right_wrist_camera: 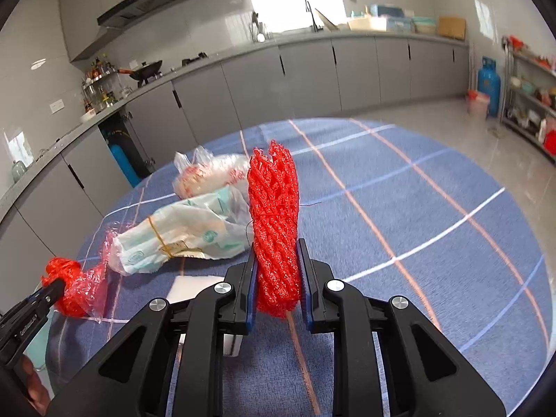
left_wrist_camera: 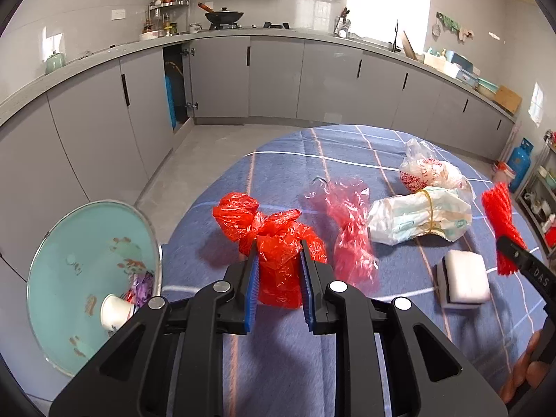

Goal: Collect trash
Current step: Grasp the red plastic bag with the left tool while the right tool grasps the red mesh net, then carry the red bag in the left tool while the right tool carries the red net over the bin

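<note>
My left gripper (left_wrist_camera: pixel 278 260) is shut on a knotted red plastic bag (left_wrist_camera: pixel 271 232), held over the blue checked tablecloth (left_wrist_camera: pixel 278 160). My right gripper (right_wrist_camera: pixel 277 260) is shut on a red foam net sleeve (right_wrist_camera: pixel 274 215), which stands upright between the blue pads. That sleeve (left_wrist_camera: pixel 500 222) also shows at the right edge of the left wrist view. On the cloth lie a crumpled pink film bag (left_wrist_camera: pixel 351 222), a white bundle tied with a rubber band (left_wrist_camera: pixel 420 215), a clear bag with red print (left_wrist_camera: pixel 427 170) and a white sponge (left_wrist_camera: pixel 464 279).
A teal basin (left_wrist_camera: pixel 87 271) stands left of the table, holding a white cup (left_wrist_camera: pixel 116 311) and some wrappers. Grey kitchen cabinets (left_wrist_camera: pixel 222 76) run along the back, one door open. A blue gas cylinder (right_wrist_camera: pixel 488 81) and a metal shelf rack (right_wrist_camera: pixel 531 97) stand at the far right.
</note>
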Motion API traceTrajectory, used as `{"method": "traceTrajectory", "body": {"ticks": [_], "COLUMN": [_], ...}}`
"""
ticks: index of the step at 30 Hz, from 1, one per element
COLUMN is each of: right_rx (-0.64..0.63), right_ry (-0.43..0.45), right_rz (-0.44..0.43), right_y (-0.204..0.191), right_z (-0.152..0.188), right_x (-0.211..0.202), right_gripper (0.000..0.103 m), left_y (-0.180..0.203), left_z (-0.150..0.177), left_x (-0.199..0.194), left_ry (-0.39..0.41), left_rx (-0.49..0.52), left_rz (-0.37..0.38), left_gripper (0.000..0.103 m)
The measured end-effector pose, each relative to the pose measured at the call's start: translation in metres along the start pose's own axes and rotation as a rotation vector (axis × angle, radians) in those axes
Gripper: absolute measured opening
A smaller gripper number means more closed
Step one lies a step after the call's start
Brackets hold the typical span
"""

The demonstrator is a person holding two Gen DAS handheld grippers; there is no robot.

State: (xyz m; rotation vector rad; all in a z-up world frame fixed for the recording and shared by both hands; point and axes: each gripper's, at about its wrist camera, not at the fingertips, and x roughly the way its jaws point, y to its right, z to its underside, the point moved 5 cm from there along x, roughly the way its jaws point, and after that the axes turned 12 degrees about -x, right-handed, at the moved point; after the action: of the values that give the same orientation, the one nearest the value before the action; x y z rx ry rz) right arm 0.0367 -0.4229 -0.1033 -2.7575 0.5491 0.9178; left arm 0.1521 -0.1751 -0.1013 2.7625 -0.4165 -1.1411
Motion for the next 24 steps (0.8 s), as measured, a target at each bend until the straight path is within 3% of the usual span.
{"method": "traceTrajectory", "body": {"ticks": [6, 24], "right_rx": [-0.034, -0.037], "right_ry": [0.055, 0.043], "right_rz": [0.037, -0.068], "right_y": [-0.004, -0.04], "right_z": [-0.003, 0.019], "right_x": [-0.014, -0.046], "right_gripper": [0.021, 0.021], "left_y": [-0.004, -0.018], "left_z": [0.005, 0.022], "left_x": [-0.024, -0.054], "left_ry": [0.043, 0.057], "left_rx": [0.011, 0.004], "left_rz": [0.015, 0.015], "left_gripper": [0.021, 0.021]}}
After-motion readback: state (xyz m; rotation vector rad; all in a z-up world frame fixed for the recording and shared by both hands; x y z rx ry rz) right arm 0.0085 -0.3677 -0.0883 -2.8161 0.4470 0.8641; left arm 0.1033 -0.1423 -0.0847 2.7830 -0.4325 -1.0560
